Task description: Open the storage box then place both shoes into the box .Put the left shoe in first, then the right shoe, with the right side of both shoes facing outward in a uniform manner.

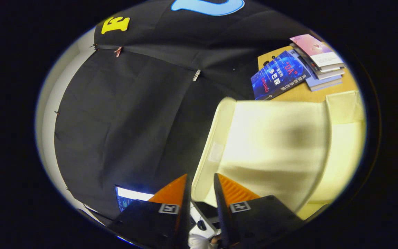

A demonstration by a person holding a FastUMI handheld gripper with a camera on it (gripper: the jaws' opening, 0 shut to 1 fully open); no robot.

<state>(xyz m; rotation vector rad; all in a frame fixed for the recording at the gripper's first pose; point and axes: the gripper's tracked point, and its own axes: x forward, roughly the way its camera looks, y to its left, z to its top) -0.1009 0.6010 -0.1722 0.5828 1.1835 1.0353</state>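
Currently, your gripper (201, 180) pinches the storage box lid (275, 145) by its edge between narrow fingers, swinging it open.

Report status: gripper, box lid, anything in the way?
Gripper fingers pinching the rim of the cream plastic storage box lid, lid swung up. Stacked books on tan table beyond, apart. No shoes seen.

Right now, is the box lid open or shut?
Open, it seems: the lid is swung up, its cream panel just beyond the gripper, whose fingers pinch the lid's edge. The box's inside is hidden.
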